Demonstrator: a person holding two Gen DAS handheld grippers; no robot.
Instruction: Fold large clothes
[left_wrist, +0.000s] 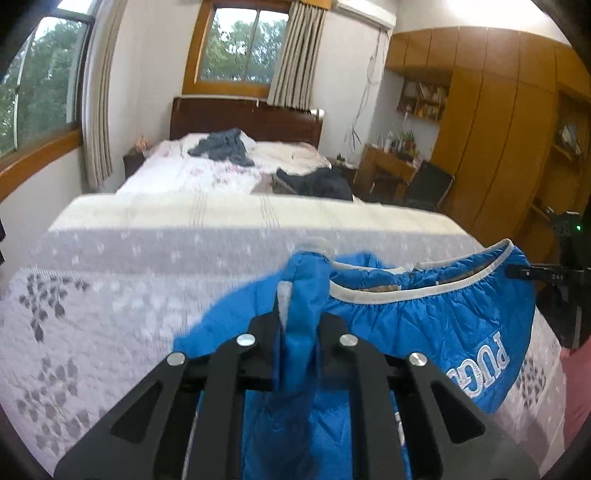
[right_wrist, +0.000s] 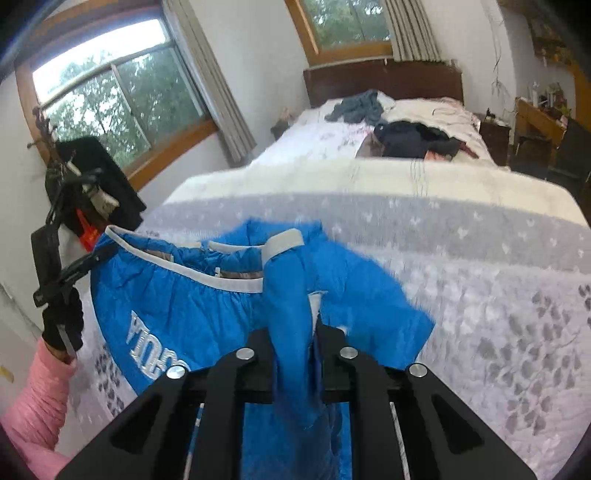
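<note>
Here blue jacket (left_wrist: 436, 325) stretched over bed (left_wrist: 110, 295), left gripper (left_wrist: 301, 325) and right gripper (right_wrist: 295, 339) each pinching it.

Setting: a bedroom in a lived-in home.

A bed (left_wrist: 207, 173) with a dark wooden headboard (left_wrist: 243, 118) is seen at the far end, covered in pale floral bedding, with a grey garment (left_wrist: 223, 146) and dark clothes (left_wrist: 317, 182) left crumpled on it. A patterned white and grey quilt (left_wrist: 110, 295) is spread across the near surface. Two wood-framed windows (left_wrist: 240, 40) with striped beige curtains (left_wrist: 295, 55) are set in white walls, and trees are visible outside. Along the right wall, tall wooden wardrobes (left_wrist: 498, 129), a shelf of books (left_wrist: 424, 98) and a cluttered wooden desk (left_wrist: 388, 162) are noted. A dark item is hung beside the left window (right_wrist: 99, 177).
</note>
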